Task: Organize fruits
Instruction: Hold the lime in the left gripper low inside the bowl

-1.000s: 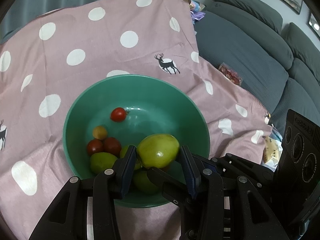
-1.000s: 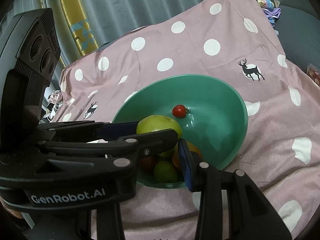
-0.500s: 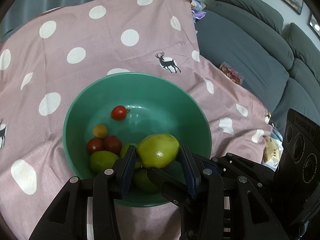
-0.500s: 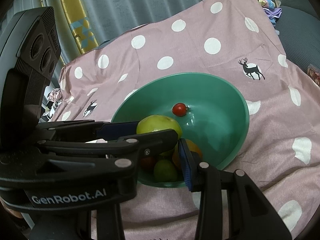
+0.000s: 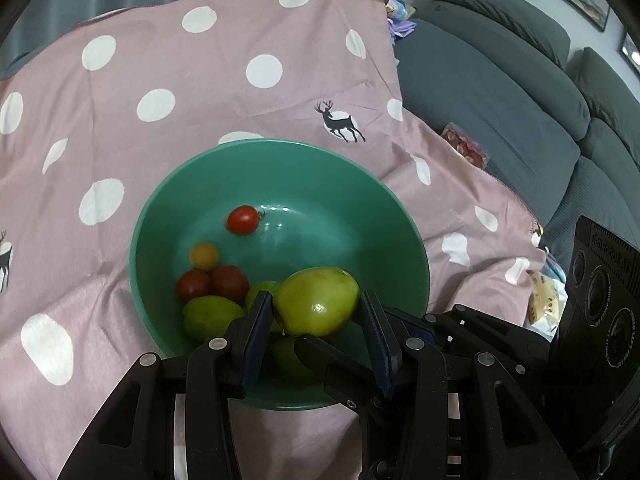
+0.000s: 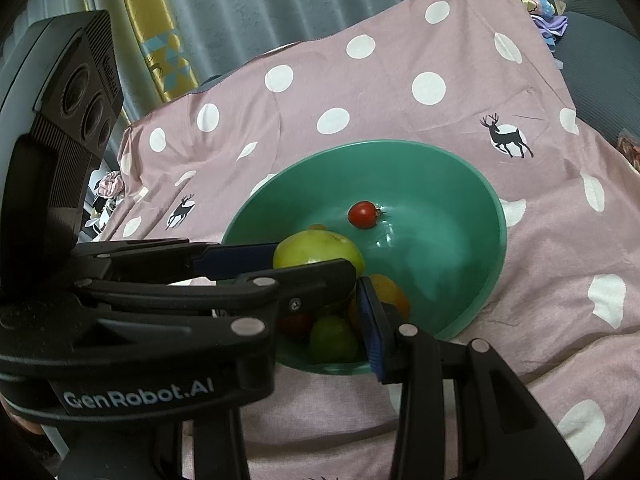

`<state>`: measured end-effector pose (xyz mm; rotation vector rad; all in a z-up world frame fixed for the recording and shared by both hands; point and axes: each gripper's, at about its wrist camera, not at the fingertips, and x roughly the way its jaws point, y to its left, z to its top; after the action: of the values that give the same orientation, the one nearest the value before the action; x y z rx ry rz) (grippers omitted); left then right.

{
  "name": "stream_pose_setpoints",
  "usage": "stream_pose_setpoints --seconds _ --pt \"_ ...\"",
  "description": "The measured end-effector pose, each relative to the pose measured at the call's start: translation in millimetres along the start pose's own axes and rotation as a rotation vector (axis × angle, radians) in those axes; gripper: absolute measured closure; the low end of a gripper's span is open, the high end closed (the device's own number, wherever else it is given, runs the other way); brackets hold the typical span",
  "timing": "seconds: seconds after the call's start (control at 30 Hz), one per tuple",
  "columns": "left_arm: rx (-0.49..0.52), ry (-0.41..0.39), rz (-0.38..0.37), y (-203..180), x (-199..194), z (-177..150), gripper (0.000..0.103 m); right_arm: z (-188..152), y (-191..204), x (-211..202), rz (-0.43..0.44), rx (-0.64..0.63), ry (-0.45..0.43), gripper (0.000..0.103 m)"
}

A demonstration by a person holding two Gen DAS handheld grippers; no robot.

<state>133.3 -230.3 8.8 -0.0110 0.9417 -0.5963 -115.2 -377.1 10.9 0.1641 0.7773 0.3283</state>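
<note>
My left gripper (image 5: 316,312) is shut on a large yellow-green fruit (image 5: 318,300) and holds it over the near side of a green bowl (image 5: 248,160). The bowl holds a red cherry tomato (image 5: 243,220), a small yellow tomato (image 5: 204,256), two dark red tomatoes (image 5: 212,283) and other green fruits (image 5: 210,316). In the right wrist view the held fruit (image 6: 316,250) sits in the left gripper (image 6: 312,260) above the bowl (image 6: 400,152). My right gripper (image 6: 332,320) has its right finger (image 6: 370,328) over the bowl's near rim; its left finger is hidden.
The bowl rests on a pink polka-dot cloth with deer prints (image 5: 240,68). A grey sofa (image 5: 500,100) lies to the right with a snack packet (image 5: 464,146) on it. Curtains (image 6: 240,4) hang behind.
The bowl has shifted very slightly in both views. The left gripper still holds the green fruit in the same place.
</note>
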Motion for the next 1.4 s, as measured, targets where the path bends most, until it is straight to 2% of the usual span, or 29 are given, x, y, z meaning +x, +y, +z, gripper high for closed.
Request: stream_pose_setpoints --seconds 0.53,0.77,0.8,0.83,1.4 --pt "-0.005 0.005 -0.004 5.1 0.1 2.9 0.058 0.3 0.7 1.6 -0.002 -0.006 0.003 0.063" --pt "-0.003 0.007 -0.003 -5.6 -5.1 -13.9 0.058 -0.1 1.7 1.3 0.000 -0.009 0.003 0.063" --pt "-0.008 0.007 -0.005 4.1 0.3 0.8 0.058 0.1 1.4 1.6 0.001 -0.007 0.004 0.063" --pt "-0.007 0.007 -0.004 4.5 0.7 1.7 0.058 0.0 1.5 1.6 0.002 -0.007 0.004 0.063" --pt "-0.004 0.018 0.001 4.2 0.1 0.9 0.058 0.7 -1.5 1.6 0.001 -0.006 0.008 0.063"
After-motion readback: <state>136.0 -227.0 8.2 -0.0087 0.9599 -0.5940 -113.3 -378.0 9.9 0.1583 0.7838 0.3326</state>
